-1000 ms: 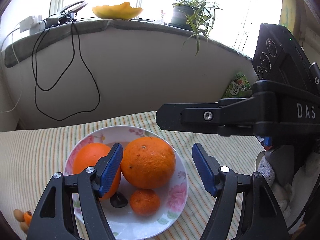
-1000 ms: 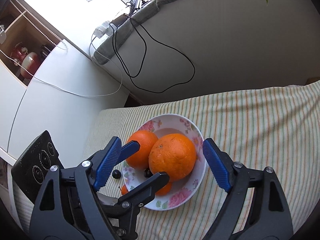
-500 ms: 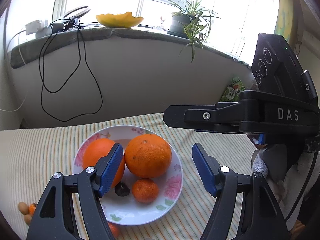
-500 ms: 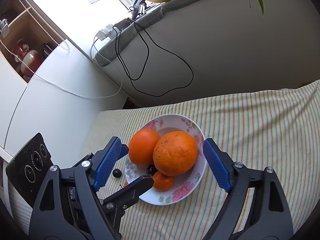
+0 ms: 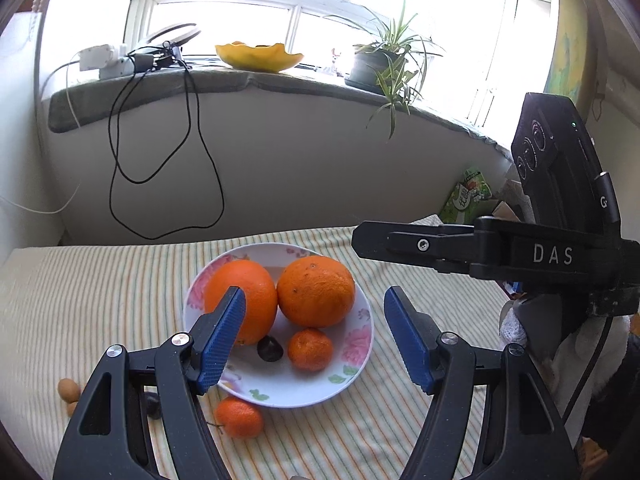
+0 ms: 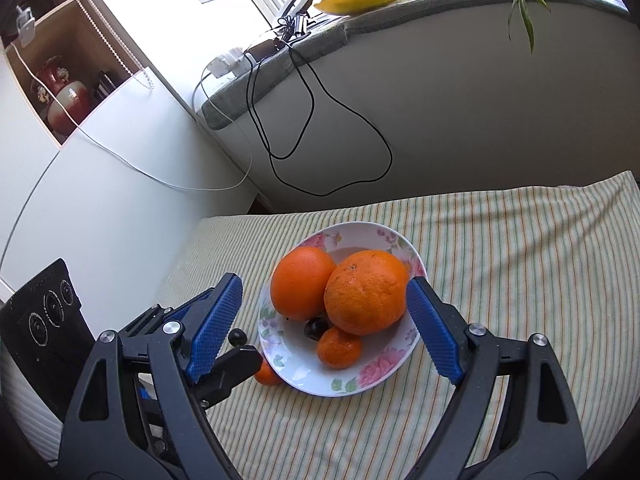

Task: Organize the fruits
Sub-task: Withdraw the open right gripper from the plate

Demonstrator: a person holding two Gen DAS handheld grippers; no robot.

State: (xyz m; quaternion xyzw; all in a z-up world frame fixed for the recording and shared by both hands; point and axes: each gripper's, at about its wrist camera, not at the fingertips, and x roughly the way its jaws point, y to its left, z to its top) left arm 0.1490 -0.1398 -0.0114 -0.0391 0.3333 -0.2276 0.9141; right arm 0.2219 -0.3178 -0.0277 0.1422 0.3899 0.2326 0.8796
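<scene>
Now both tools are hovering over the floral plate (image 5: 362, 344): the left gripper (image 5: 314, 338) and right gripper (image 6: 326, 326) are gaping wide, gripping nothing. Two big oranges (image 5: 316, 292) are sitting in it beside a mandarin (image 5: 310, 349); another mandarin (image 5: 239, 422) is lying on the striped cloth (image 5: 100, 300).

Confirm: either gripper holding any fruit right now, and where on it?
Nothing held. The left gripper and right gripper are both open and empty above the floral bowl; the oranges sit in the bowl ungripped.
</scene>
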